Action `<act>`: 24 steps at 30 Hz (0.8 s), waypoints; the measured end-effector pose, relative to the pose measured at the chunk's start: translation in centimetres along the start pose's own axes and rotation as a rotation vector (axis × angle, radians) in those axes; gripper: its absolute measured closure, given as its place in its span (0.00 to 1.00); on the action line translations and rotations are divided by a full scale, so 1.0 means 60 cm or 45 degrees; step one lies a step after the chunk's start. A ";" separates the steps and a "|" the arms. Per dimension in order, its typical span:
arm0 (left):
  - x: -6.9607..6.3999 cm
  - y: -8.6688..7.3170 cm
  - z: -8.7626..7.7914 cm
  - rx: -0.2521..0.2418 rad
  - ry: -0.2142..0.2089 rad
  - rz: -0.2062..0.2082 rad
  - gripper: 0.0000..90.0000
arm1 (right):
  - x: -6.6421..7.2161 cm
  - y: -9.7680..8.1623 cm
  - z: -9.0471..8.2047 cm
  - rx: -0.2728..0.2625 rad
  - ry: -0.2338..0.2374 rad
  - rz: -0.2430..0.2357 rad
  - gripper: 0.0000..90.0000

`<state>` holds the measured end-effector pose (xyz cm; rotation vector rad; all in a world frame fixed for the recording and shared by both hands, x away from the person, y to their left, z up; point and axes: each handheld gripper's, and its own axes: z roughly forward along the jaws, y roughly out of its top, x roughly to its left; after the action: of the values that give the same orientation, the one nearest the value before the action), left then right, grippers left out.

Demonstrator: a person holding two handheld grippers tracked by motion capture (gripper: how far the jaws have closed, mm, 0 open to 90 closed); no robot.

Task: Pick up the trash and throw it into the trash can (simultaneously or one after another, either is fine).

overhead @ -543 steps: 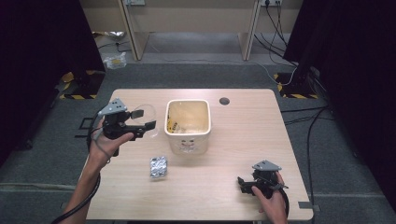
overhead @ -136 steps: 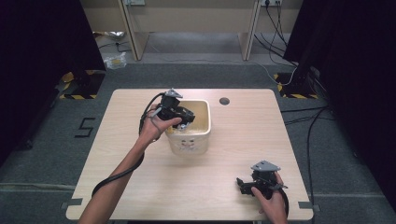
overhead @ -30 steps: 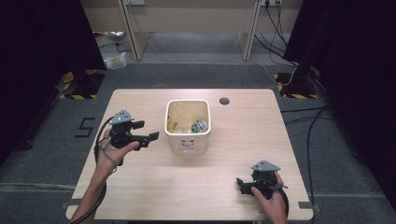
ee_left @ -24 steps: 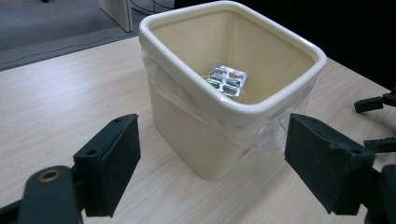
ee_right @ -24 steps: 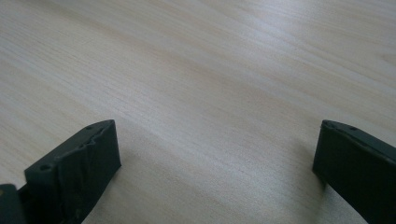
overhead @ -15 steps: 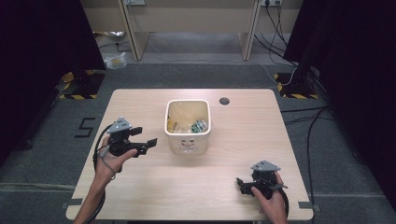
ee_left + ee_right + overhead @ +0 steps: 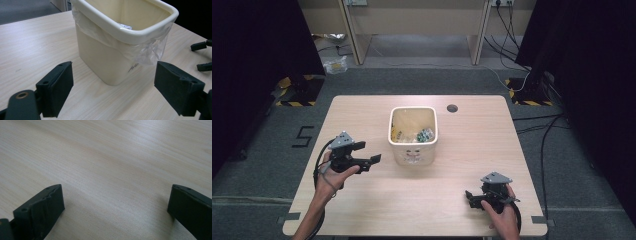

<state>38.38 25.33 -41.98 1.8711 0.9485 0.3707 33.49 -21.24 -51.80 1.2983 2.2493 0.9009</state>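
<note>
A cream plastic bin [image 7: 413, 156] with a clear liner stands mid-table; a silver packet [image 7: 425, 134] and yellowish scraps lie inside. My left gripper [image 7: 368, 153] hovers low over the table left of the bin and points at it. Its jaws have just been opening and stand open with nothing between them. In the left gripper view the bin [image 7: 105, 60] is close ahead of the left gripper [image 7: 113, 75]. My right gripper [image 7: 469, 198] rests at the near right edge, open, pointing left. In its own view the right gripper [image 7: 116, 195] has only bare wood between its jaws.
The wooden table [image 7: 472, 150] has a round cable hole [image 7: 452, 108] behind the bin. Desk legs and cables stand on the grey floor beyond. A taped figure [image 7: 304, 136] marks the floor at the left.
The silver packet that lay on the table earlier is now in the bin. My left gripper has drawn back from over the bin, sunk toward the table and opened wider. The right gripper is unmoved.
</note>
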 end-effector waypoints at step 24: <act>-0.010 -0.054 0.002 0.020 -0.020 0.038 0.17 | 0.000 0.000 0.000 0.000 0.000 0.000 0.01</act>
<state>36.57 25.54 -44.75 1.9017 0.9165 0.3672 33.49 -21.24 -51.80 1.2978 2.2492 0.9008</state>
